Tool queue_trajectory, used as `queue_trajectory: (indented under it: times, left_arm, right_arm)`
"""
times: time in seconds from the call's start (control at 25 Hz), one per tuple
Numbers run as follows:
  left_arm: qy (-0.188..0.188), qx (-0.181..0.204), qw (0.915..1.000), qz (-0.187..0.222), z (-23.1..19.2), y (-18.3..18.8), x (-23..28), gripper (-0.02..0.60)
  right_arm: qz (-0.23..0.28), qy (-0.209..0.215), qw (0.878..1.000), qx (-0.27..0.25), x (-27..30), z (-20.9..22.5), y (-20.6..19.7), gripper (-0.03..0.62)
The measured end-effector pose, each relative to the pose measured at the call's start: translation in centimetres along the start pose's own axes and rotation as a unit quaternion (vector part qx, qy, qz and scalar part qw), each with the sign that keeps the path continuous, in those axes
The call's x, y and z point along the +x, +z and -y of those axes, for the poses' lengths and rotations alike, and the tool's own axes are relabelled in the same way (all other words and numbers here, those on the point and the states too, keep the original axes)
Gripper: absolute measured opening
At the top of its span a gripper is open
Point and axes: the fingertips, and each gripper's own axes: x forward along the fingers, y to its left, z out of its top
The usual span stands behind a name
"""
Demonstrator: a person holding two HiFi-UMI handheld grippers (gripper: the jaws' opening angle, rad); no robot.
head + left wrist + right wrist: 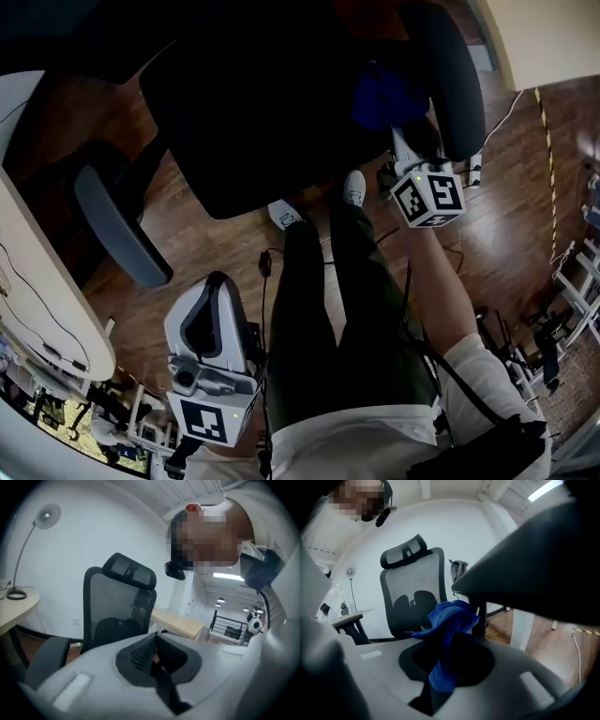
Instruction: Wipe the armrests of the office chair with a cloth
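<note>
Overhead, the right tongs [443, 667] grip a crumpled blue microfibre cloth [451, 618] just beside — perhaps under — the dark padded armrest [457, 80] of the black office chair [253, 112]; contact is unclear. The left tongs [157, 660] are closed on nothing. Likely best practice: press the cloth flat on the pad's top, stroke lengthwise — then treat the grey far armrest [117, 225].

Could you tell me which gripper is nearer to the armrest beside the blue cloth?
Right. The right gripper sits right beside that armrest; the left gripper hangs far back, near the person's leg.
</note>
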Motion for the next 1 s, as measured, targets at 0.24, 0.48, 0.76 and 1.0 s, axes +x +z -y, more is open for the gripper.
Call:
queue_trajectory:
  times: [0.24,0.48,0.76,1.0]
  left_arm:
    - [0.03,-0.018,0.9994,0.002,-1.3,-1.2,-0.2,0.003]
    - [0.062,-0.006,0.9981,0.002,-2.6,-2.4,-1.3,0.003]
    - [0.077,0.032,0.9955,0.045,-1.8,3.6,-2.9,0.003]
    - [0.089,0.078,0.9898,0.08,1.7,14.0,-7.6,0.003]
  right_arm:
    - [-0.066,-0.009,0.998,-0.014,5.4,2.4,-6.0,0.071]
    - [-0.126,-0.002,0.992,-0.012,9.3,2.3,-8.5,0.071]
    - [-0.051,0.185,0.981,-0.016,-4.7,-14.1,5.1,0.071]
    - [0.137,0.229,0.958,-0.102,-20.4,-22.3,28.1,0.071]
